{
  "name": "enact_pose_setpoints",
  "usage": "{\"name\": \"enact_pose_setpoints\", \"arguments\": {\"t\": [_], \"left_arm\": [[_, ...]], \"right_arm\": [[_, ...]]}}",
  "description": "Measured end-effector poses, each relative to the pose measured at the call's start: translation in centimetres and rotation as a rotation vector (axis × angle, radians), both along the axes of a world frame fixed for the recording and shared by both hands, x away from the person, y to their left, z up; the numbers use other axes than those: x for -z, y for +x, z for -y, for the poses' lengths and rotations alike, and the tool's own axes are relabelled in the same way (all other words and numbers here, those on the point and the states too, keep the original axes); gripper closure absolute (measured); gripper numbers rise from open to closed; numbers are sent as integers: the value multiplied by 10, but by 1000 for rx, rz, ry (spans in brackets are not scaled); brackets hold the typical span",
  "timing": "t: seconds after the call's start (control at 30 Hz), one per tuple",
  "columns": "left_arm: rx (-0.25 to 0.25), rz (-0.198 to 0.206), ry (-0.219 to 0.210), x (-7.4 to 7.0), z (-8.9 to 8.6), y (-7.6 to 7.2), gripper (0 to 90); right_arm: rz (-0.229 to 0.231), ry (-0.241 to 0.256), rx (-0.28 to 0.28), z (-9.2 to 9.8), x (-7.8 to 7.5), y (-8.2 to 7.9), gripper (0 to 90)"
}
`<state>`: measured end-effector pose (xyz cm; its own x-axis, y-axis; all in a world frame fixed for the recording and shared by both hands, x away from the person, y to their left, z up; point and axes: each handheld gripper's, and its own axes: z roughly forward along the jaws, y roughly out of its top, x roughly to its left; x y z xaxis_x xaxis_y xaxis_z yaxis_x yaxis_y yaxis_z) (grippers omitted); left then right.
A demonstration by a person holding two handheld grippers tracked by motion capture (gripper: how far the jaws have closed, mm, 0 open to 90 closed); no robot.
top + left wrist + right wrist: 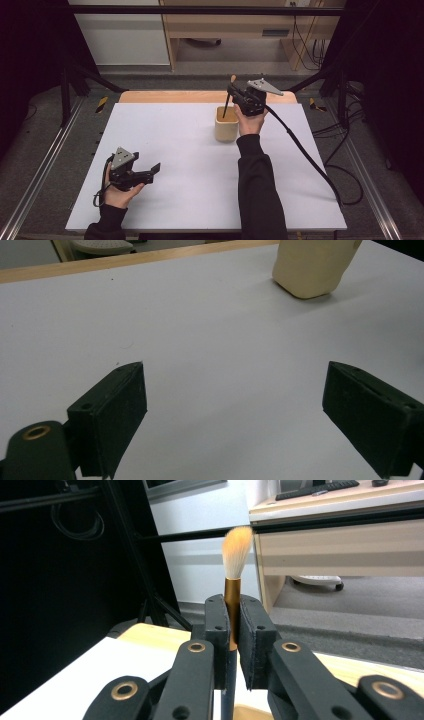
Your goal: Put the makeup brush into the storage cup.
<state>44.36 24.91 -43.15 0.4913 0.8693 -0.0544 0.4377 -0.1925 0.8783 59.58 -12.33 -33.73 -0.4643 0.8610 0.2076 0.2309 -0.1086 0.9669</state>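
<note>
Right tongs (234, 630) clamped the brush (235, 555) upright over the cup (226, 125), at 1 o'clock on the table (190, 200); left tongs (235, 410) sat apart at 8. You risked tipping the cup if the handle snagged its rim.

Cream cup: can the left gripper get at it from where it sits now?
Probably yes. The left gripper is open, and bare white table lies between it and the cream cup. The right gripper, holding the brush above the cup, could crowd it.

White table (190, 200) with wooden far edge, cream holder (226, 130) standing on it
</note>
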Motion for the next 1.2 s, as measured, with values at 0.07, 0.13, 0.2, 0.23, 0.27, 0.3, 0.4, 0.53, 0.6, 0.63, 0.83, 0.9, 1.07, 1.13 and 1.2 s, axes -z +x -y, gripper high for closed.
{"name": "enact_pose_setpoints", "arguments": {"t": [0.07,0.13,0.2,0.23,0.27,0.3,0.4,0.53,0.6,0.63,0.83,0.9,1.07,1.13,1.2], "left_arm": [[0,0,-1,0,0,0,101],[0,0,0,0,0,0,101],[-1,0,-1,0,0,0,101],[-1,0,-2,0,0,0,101],[-1,-1,-2,0,0,0,101],[-1,0,-1,0,0,0,101],[0,1,0,0,0,0,101],[-1,0,1,0,0,0,101],[0,0,0,0,0,0,101],[0,0,2,0,0,0,101],[0,0,3,0,0,0,101],[0,-1,3,0,0,0,101],[1,-2,5,0,0,0,101],[0,-2,5,1,1,0,101],[-1,-2,5,1,1,0,101]], "right_arm": [[-4,-3,4,-1,2,2,838],[-9,-12,7,-1,5,3,838],[-15,-11,10,-2,7,5,838],[-15,-16,12,-2,8,5,838],[-18,-16,12,-2,9,6,838],[-20,-18,14,-3,11,6,838],[-28,-24,17,-3,14,7,838],[-37,-27,21,-3,18,8,838],[-42,-29,23,-3,19,9,838],[-43,-34,24,-3,20,9,838],[-55,-45,26,-3,26,10,838],[-62,-46,31,-3,29,10,838],[-80,-53,36,-2,36,11,838],[-88,-56,39,-2,38,10,837],[-91,-64,38,-3,40,10,837]]}}
